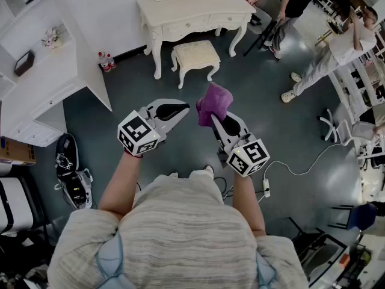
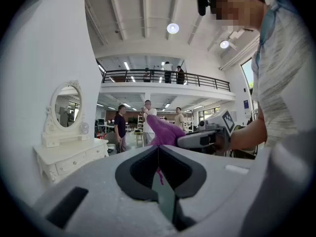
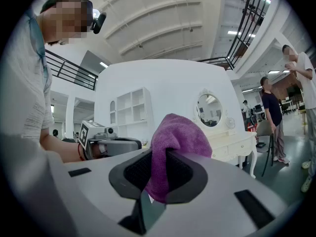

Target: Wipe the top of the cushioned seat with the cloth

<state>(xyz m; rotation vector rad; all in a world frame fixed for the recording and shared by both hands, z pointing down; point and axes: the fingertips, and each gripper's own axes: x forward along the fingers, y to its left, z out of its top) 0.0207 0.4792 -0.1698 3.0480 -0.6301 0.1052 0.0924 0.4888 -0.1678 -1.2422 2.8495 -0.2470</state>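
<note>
The cushioned seat (image 1: 195, 55), a small white stool with a cream padded top, stands on the grey floor in front of the white dressing table (image 1: 194, 11). Both grippers are held level above the floor, well short of the stool. My right gripper (image 1: 215, 118) is shut on a purple cloth (image 1: 213, 103), which bunches up over its tips; the right gripper view shows the cloth (image 3: 178, 137) pinched between the pads. My left gripper (image 1: 182, 109) is shut and holds nothing, just left of the cloth. From the left gripper view the cloth (image 2: 165, 131) sticks out of the right gripper (image 2: 183, 141).
A white shelf unit (image 1: 42, 71) stands at the left, with two bottles (image 1: 105, 61) by its corner. A black bag (image 1: 69, 164) lies on the floor at the left. A white cable and power strip (image 1: 266, 188) lie at the right. People (image 1: 337, 53) stand at the upper right.
</note>
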